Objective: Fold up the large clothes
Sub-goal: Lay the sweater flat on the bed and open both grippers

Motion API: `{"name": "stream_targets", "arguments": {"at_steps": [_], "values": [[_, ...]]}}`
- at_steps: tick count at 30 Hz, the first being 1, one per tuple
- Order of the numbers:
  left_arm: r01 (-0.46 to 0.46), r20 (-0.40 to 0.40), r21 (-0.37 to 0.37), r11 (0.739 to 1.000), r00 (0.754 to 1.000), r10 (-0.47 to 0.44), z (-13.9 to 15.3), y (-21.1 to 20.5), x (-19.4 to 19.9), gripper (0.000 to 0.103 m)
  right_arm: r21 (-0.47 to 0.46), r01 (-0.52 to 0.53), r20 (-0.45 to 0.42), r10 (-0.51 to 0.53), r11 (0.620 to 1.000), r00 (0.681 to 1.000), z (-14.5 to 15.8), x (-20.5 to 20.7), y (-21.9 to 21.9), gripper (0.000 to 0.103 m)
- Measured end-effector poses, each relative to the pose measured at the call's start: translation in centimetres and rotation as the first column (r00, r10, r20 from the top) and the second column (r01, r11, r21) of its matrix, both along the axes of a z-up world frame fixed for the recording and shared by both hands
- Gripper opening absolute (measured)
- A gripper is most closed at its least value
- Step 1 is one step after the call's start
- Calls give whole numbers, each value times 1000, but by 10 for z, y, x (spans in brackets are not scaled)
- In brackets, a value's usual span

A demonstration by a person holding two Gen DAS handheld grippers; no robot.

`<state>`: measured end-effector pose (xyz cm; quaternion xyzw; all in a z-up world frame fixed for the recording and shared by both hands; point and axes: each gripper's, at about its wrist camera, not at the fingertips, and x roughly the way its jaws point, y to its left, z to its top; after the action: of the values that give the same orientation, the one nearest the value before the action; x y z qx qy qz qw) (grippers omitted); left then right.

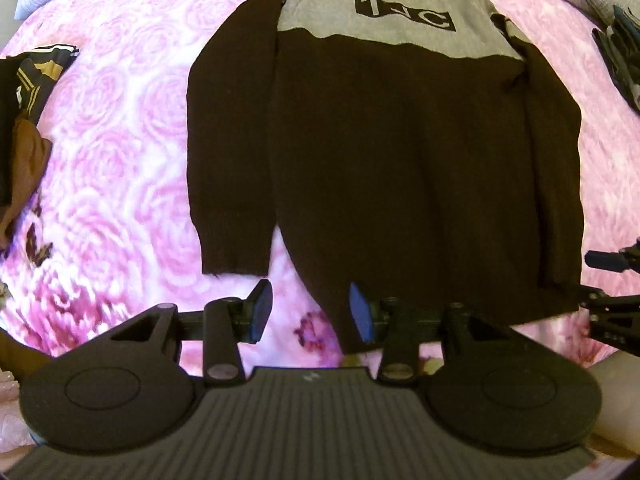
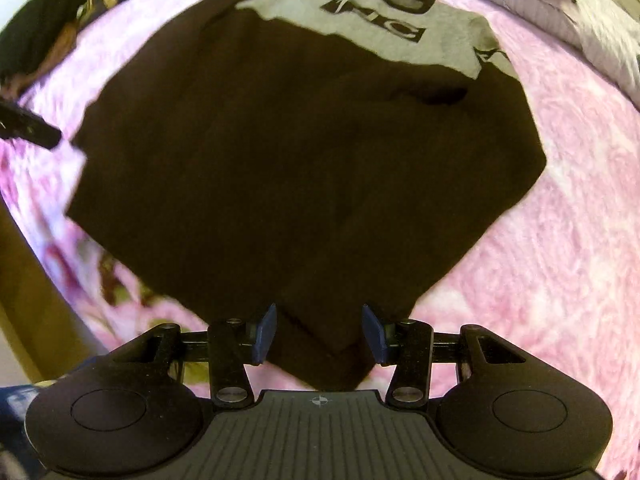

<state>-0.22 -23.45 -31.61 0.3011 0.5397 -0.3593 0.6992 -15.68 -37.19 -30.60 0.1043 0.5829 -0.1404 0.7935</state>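
A large sweater, black with a grey chest and a "TJC" patch, lies flat and face up on a pink rose-pattern blanket, sleeves along its sides. My left gripper hangs open over the near hem. The hem's left corner lies by its right blue pad, with bare blanket across the remaining gap. In the right wrist view the sweater fills the middle. My right gripper is open, and the black lower right corner lies between its fingers, untouched by the pads.
A pile of brown and dark clothes lies at the blanket's left edge, and dark garments at the right. White bedding runs along the far side. The other gripper shows at the right edge.
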Motion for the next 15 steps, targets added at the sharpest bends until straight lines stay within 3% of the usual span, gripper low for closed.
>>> {"name": "stream_targets", "arguments": {"at_steps": [2,3,4,7,9,10,13,15], "values": [[-2,6,3,1000,1000,2,-2,2,-3,39,-25,-4,18,5,1000,1000,-9,-4,0,44],[-4,10,5,1000,1000,4,-3,3,-4,39,-40,4,20,-3,999,1000,-14,-6,-3,34],[-5,16,5,1000,1000,5,-3,3,-5,39,-40,18,29,-17,999,999,-14,-8,-8,0],[-2,37,-2,1000,999,2,1,7,-5,38,-70,111,116,-102,991,988,10,-25,-35,0],[-3,55,-14,1000,998,3,7,8,-3,38,-110,228,185,-205,967,961,42,-49,-66,0],[-4,64,-20,1000,998,6,9,9,0,38,-131,306,223,-273,943,936,59,-64,-86,0],[-11,83,-24,1000,997,12,12,11,7,37,-168,539,343,-464,825,817,112,-115,-151,0],[-15,88,-20,1000,996,17,10,11,12,37,-150,576,384,-489,804,783,137,-135,-177,0]]}}
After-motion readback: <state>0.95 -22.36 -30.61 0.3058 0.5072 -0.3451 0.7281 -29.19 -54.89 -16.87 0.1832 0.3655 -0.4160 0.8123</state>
